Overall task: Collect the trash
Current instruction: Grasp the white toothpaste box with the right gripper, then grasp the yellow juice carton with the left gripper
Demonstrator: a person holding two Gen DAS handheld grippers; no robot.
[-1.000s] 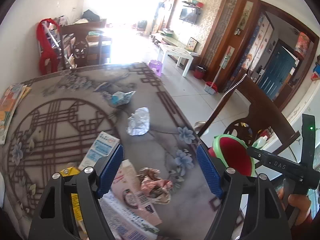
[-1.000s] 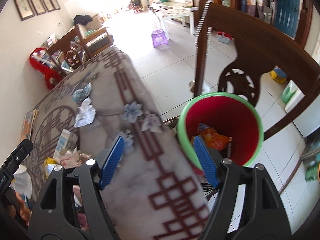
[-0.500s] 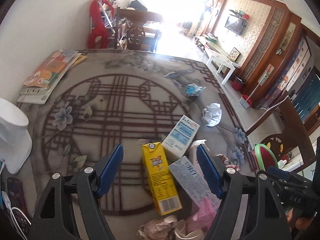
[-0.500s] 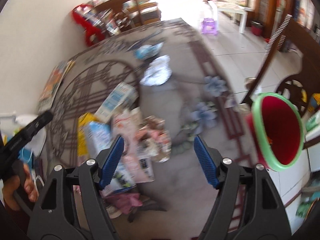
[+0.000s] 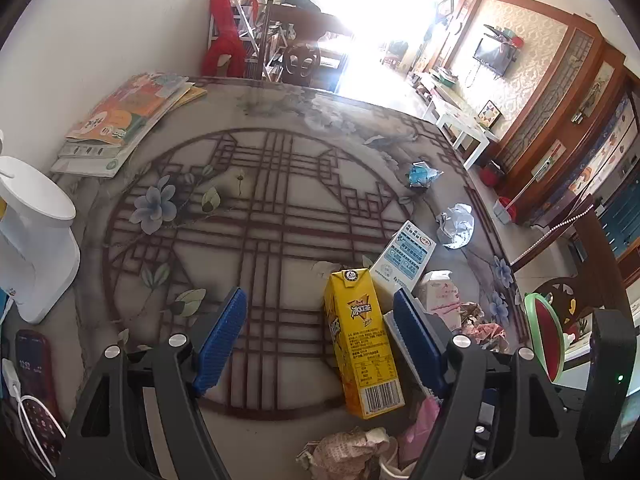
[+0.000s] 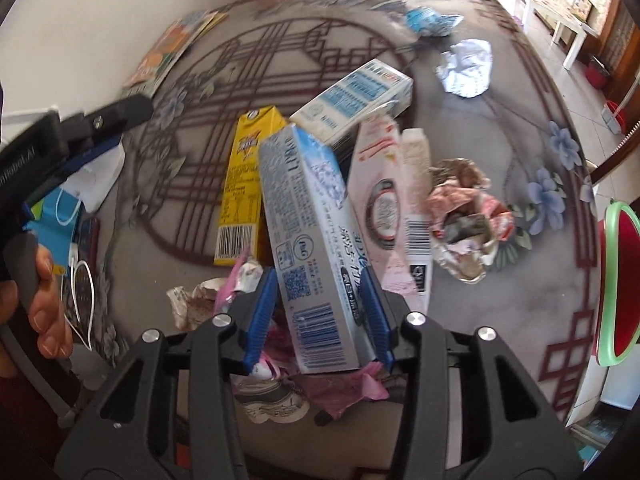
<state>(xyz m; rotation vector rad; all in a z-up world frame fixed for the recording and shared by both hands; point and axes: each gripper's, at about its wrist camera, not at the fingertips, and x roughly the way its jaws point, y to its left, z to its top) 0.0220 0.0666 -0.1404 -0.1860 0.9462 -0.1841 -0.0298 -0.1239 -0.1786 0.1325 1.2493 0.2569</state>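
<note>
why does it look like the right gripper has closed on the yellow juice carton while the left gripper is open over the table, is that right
Not quite. In the right wrist view the right gripper is closed on the pale blue toothpaste box; the yellow juice carton lies untouched on the table beside it. The left gripper is indeed open over the table.

Blue-white toothpaste box: "P&G" logo, "3D", barcode. Yellow drink carton: "冰红茶", barcode. Phone screen: "13:32". Rest unreadable.
</note>
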